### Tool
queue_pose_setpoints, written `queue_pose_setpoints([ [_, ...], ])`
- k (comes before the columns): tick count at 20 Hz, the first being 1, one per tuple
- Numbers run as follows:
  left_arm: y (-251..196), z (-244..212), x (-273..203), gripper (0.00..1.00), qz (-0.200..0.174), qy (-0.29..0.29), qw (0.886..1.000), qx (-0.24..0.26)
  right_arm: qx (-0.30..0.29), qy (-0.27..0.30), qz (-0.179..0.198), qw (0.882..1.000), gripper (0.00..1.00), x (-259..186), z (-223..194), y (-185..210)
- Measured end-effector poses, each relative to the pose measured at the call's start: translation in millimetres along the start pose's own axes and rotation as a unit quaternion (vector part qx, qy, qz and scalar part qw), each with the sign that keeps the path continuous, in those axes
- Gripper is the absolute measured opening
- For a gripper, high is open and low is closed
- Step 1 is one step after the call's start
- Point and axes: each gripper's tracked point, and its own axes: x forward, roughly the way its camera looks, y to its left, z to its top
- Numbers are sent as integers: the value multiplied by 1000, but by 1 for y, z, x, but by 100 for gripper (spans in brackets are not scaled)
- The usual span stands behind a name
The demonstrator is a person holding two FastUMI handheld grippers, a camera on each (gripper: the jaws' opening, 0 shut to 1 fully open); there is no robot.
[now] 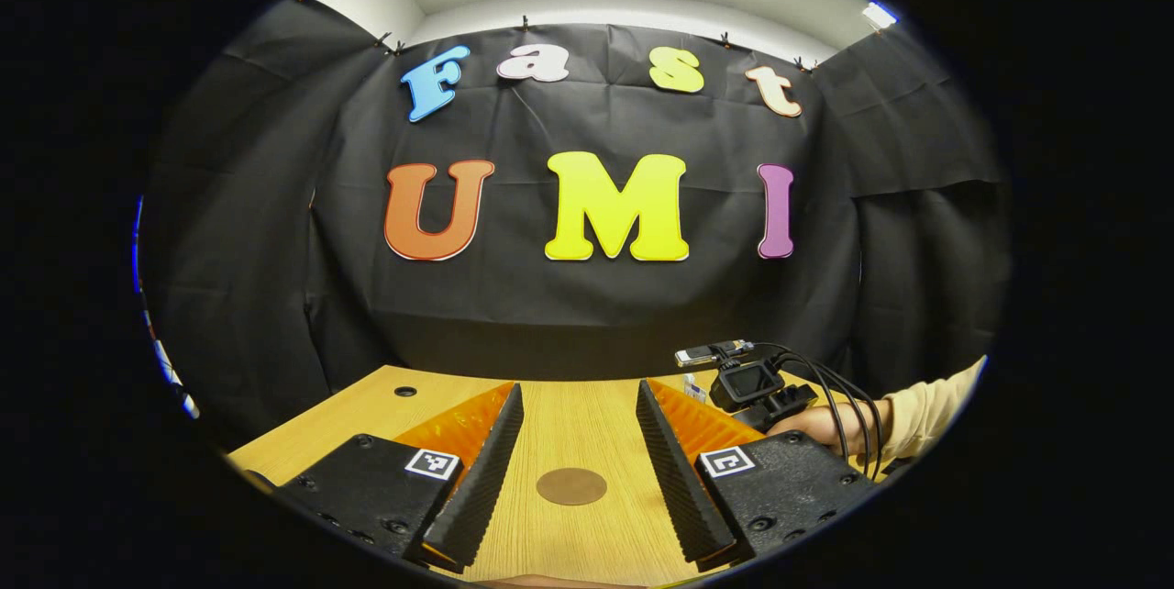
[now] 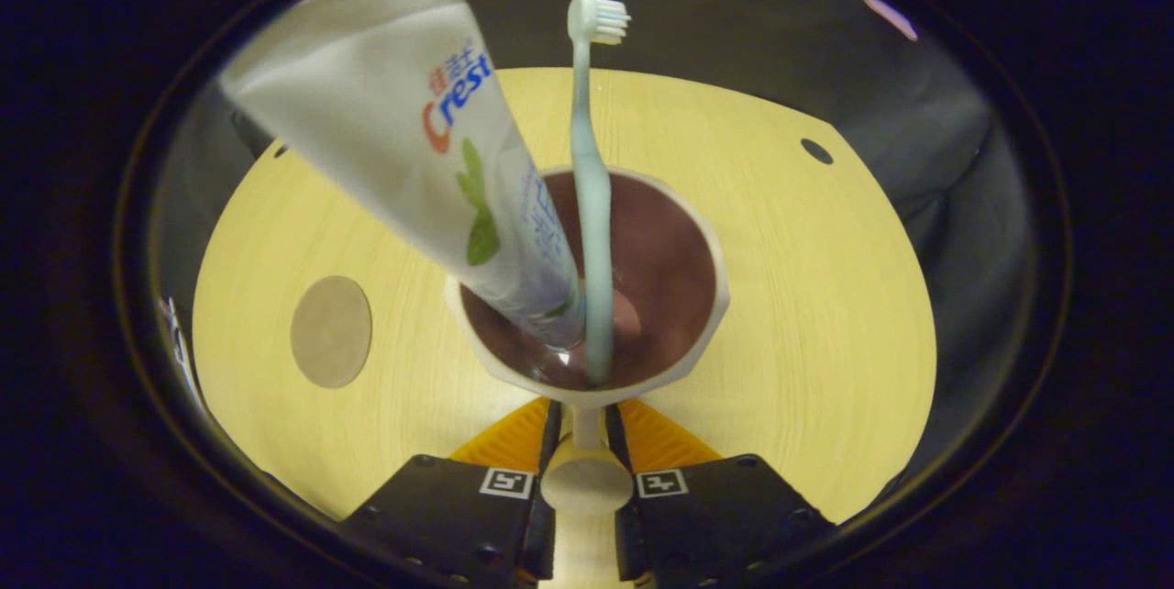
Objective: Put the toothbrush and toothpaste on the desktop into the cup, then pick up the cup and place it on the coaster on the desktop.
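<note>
Right gripper (image 2: 580, 470) fingers clamped on the cup (image 2: 587, 291) handle; toothbrush (image 2: 592, 204) and toothpaste (image 2: 431, 149) inside cup, coaster (image 2: 331, 331) left of cup on worktop (image 2: 807, 295). Left gripper (image 1: 573, 442) fingers apart.

Toothpaste (image 2: 413, 149) tube's lower end hidden inside cup (image 2: 697, 231); toothbrush (image 2: 592, 204) handle base too

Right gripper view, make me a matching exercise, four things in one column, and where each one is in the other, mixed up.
Things:
1. toothbrush
2. toothpaste
3. coaster
4. cup handle

Places:
A. flat on the desktop, left of the cup
B. between the right gripper fingers
C. upright in the cup, bristles on top
D. leaning left out of the cup

Pairs: 1-C, 2-D, 3-A, 4-B
</note>
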Motion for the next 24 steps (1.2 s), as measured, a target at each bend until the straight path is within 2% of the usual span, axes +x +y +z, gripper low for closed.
queue_pose_setpoints([
  [4, 6, 2, 1, 80, 6, -2, 1000, 3, 17, -7, 7, 1000, 25, -1, 1, 1],
  [7, 6, 3, 1, 80, 6, -4, 1000, 6, -2, -13, 0, 1000, 23, -3, 2, -3],
  [9, 6, 5, -1, 80, 3, -7, 1000, 7, 6, -17, 10, 1000, 23, -9, -1, 3],
  [14, 4, 9, -4, 80, -6, -13, 1000, 6, -22, -65, 10, 998, 20, -36, -2, 10],
  [19, 3, 9, -6, 80, -9, -14, 1000, 3, -20, -20, 32, 999, 20, -35, -14, 18],
  [20, 1, 9, -6, 80, -12, -14, 1000, 3, -15, -11, 34, 999, 23, -35, -15, 20],
  [21, 0, 9, -7, 80, -15, -14, 1000, 3, -15, -8, 35, 999, 20, -34, -14, 22],
  [24, -3, 6, -5, 80, -18, -10, 1000, 5, -9, -1, 32, 999, 22, -32, -17, 24],
])
